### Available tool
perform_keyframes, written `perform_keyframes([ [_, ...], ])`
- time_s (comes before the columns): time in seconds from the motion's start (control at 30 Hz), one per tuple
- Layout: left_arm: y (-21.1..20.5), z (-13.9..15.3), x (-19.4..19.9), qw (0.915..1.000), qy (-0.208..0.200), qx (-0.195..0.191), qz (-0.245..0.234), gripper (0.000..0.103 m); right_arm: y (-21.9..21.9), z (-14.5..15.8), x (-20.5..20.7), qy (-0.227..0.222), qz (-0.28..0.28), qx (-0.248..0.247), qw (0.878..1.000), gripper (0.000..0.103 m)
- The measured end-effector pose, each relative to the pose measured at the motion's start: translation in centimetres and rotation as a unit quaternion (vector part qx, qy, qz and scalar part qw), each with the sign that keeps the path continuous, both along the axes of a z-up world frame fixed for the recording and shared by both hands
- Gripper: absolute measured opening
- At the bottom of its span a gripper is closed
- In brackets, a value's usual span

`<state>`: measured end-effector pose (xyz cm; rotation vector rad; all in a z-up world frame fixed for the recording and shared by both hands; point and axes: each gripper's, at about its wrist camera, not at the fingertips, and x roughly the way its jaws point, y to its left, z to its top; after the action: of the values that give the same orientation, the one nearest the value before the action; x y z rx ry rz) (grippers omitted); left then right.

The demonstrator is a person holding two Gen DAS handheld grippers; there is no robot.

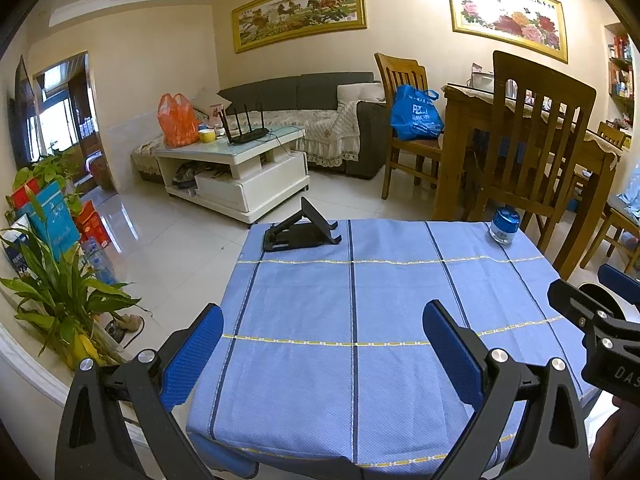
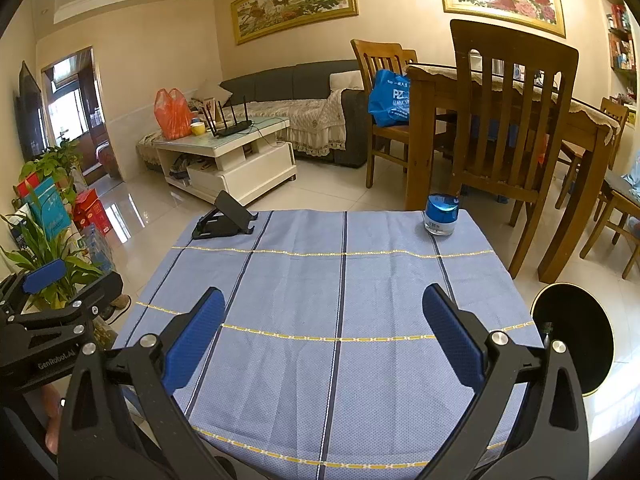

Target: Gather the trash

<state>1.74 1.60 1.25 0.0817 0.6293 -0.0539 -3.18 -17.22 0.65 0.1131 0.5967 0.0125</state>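
1. Left wrist view: the left tongs (image 1: 322, 356) hang spread wide over the near part of the surface (image 1: 360, 300), which wears a blue checked cloth, and nothing sits between the pads. Held level and empty like this, they look poised to reach rather than to carry; that is my reading only.
2. Same view: a black folding stand (image 1: 298, 230) stands at the far left corner and a blue-lidded jar (image 1: 504, 228) at the far right corner, well apart. No scrap, wrapper or crumpled paper shows on the cloth, so I cannot point to any trash here. That fits trash already cleared as well as trash lying outside the view.
3. Same view: the right tongs (image 1: 600, 308) enter at the right edge, cut off, with a dark round rim behind them that is too clipped to name.
4. Right wrist view: the right tongs (image 2: 324, 344) are likewise spread and hold nothing, aimed over the middle of the cloth.
5. Same view: beside the right edge of the surface, on the floor, stands a round black bin (image 2: 576, 340) with a pale rim, its mouth open, probably so things can be dropped straight in. Its inside is dark, so any contents are hidden.
6. Same view: the left tongs appear at the left edge, only partly visible.
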Motion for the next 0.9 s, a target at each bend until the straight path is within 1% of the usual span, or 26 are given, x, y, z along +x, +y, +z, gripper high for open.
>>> perform_keyframes([
  [0.1, 0.03, -0.12, 0.09, 1.0000, 0.004, -0.002, -0.002, 0.096, -0.03, 0.02, 0.01, 0.000, 0.000, 0.001, 1.000, 0.098],
  [0.3, -0.33, 0.09, -0.19, 1.0000, -0.001, 0.004, -0.005, 0.096, -0.08, 0.08, 0.00, -0.001, -0.001, 0.002, 1.000, 0.098],
  [0.43, -0.41, -0.20, -0.25, 0.9997, 0.015, -0.012, -0.015, 0.096, -0.02, -0.12, -0.19, -0.002, 0.000, 0.002, 1.000, 0.098],
  [0.57, -0.73, -0.56, -0.27, 0.9989, 0.030, -0.020, -0.029, 0.096, 0.11, -0.15, -0.26, -0.001, -0.002, 0.003, 1.000, 0.098],
  [0.67, -0.66, -0.56, -0.62, 0.9989, 0.026, -0.030, -0.023, 0.096, -0.02, -0.47, -0.42, 0.001, -0.005, 0.005, 1.000, 0.098],
  [0.77, -0.78, -0.44, -0.77, 0.9995, 0.012, -0.019, -0.022, 0.096, -0.23, -0.58, -0.50, 0.002, -0.007, 0.008, 1.000, 0.098],
  [0.9, -0.94, -0.35, -0.45, 0.9993, 0.013, -0.008, -0.035, 0.096, -0.34, -0.66, -0.55, 0.004, -0.011, 0.010, 1.000, 0.098],
])
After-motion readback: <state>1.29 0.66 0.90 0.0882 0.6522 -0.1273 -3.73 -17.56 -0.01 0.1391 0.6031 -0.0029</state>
